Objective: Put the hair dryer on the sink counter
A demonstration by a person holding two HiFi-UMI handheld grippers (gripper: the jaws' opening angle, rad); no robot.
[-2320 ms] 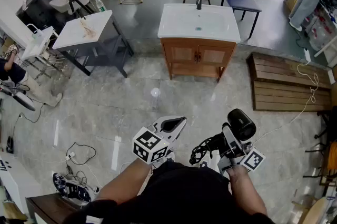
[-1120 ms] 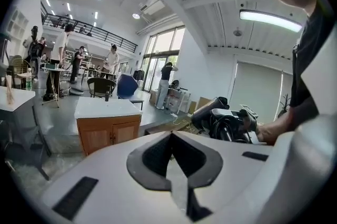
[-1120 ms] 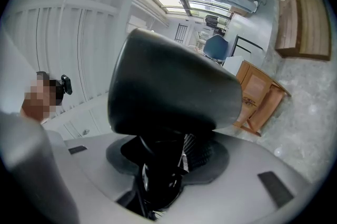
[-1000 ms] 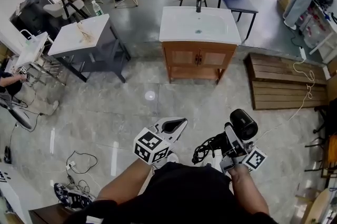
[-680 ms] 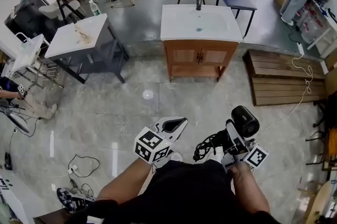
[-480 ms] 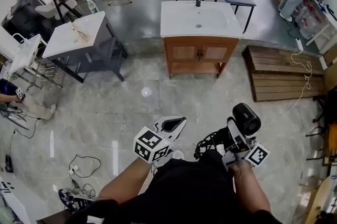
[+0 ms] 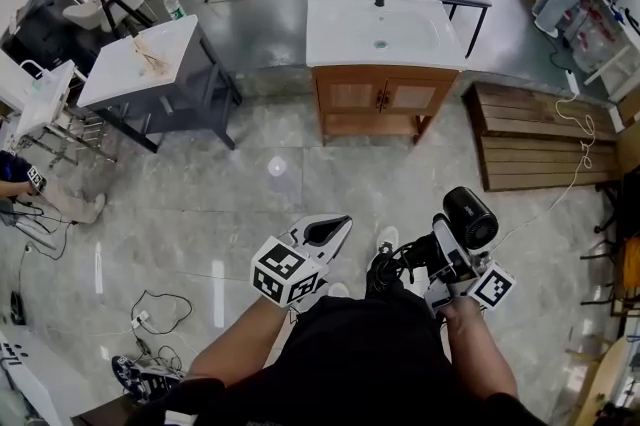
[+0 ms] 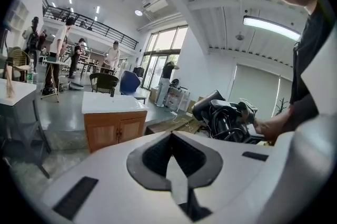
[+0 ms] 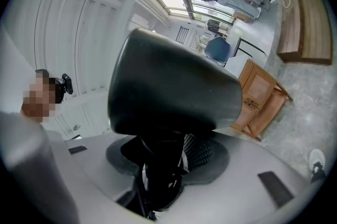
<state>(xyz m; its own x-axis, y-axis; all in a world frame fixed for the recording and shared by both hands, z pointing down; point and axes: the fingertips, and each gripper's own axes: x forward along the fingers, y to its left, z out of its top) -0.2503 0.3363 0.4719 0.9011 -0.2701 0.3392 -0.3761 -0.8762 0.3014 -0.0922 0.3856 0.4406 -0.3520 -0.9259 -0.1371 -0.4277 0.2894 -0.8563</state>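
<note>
Two grippers, one load: the black hair dryer (image 7: 468, 217) is kept clamped by its handle in the right gripper (image 7: 447, 256), w/ cord (image 7: 395, 266) bunched beside it. The left gripper (image 7: 322, 234) is carried w/ jaws pressed together, nothing betw. them. Over the last couple of secs the grip is unchanged, but a shoe (image 7: 386, 239) has come into view ahead of the body and the white sink counter (image 7: 345, 39) on its wooden cabinet (image 7: 385, 99) is seen slightly nearer. Approach is judged under way, w/ placement not yet begun; the counter remains well apart.
</note>
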